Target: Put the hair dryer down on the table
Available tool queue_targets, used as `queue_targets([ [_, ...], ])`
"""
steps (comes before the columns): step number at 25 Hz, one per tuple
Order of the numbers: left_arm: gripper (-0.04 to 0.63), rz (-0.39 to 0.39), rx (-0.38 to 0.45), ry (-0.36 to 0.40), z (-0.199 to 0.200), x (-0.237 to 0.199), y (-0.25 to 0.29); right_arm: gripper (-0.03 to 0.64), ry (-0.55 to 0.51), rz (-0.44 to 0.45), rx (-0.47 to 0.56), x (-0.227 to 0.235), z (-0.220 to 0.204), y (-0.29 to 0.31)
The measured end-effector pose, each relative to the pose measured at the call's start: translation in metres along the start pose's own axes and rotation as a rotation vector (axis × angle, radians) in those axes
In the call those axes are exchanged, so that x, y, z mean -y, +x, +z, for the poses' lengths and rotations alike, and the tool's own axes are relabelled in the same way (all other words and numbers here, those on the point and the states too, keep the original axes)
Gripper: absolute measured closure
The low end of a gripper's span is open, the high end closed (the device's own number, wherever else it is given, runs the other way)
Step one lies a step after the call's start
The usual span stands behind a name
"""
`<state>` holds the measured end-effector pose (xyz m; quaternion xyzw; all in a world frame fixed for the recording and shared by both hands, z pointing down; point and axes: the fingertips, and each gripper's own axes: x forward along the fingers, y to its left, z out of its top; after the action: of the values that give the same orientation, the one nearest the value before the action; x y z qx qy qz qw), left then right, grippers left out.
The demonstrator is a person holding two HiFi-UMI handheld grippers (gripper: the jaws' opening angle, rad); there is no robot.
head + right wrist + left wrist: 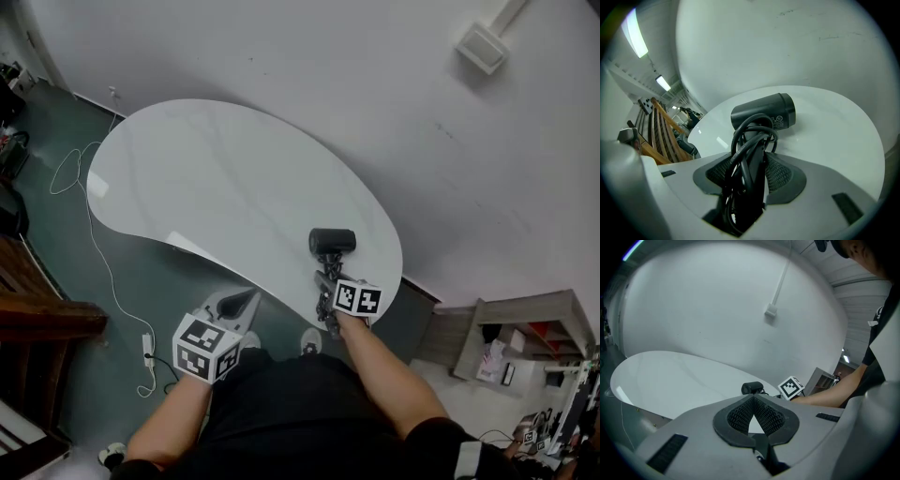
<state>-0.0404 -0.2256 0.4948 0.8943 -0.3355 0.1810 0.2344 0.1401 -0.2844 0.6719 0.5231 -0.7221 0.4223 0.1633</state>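
From the head view, the table (206, 178) is a smooth, glossy white slab with a rounded kidney outline, bare across its whole broad left part; my right claw (325, 277) reaches over its near right edge, clamped on the handle of the black hair dryer (332, 241), whose stubby cylindrical barrel lies crosswise above the tabletop close to that curved rim; my left claw (246, 298) hangs off the table over the dark floor, just beside the near edge, and a thin white cable (94, 244) trails on the floor by the table's left side. In the left gripper view, my left claw (753, 400) has its ribbed black pads meeting at the tips, with nothing between them; past them the hair dryer (752, 388) shows small at the table's far rim. Only the right gripper view shows the grip itself: my right claw (752, 174) stands wide, its mesh-textured pads pressed on either side of the handle, with the rubbery black cord (749, 140) looped round it; the barrel (764, 112) is matte and dark, low over the white surface; whether it touches I cannot tell.
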Motion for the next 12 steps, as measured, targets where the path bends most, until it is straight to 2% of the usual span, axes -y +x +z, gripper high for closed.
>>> queue_targets([
  [6, 0.584, 0.064, 0.003, -0.031, -0.009, 0.000, -0.010, 0.420, -0.019, -0.017, -0.026, 0.005, -0.006, 0.009],
  [12, 0.584, 0.090, 0.011, -0.039, -0.010, 0.004, -0.015, 0.420, -0.057, -0.007, -0.052, 0.001, -0.013, 0.015],
])
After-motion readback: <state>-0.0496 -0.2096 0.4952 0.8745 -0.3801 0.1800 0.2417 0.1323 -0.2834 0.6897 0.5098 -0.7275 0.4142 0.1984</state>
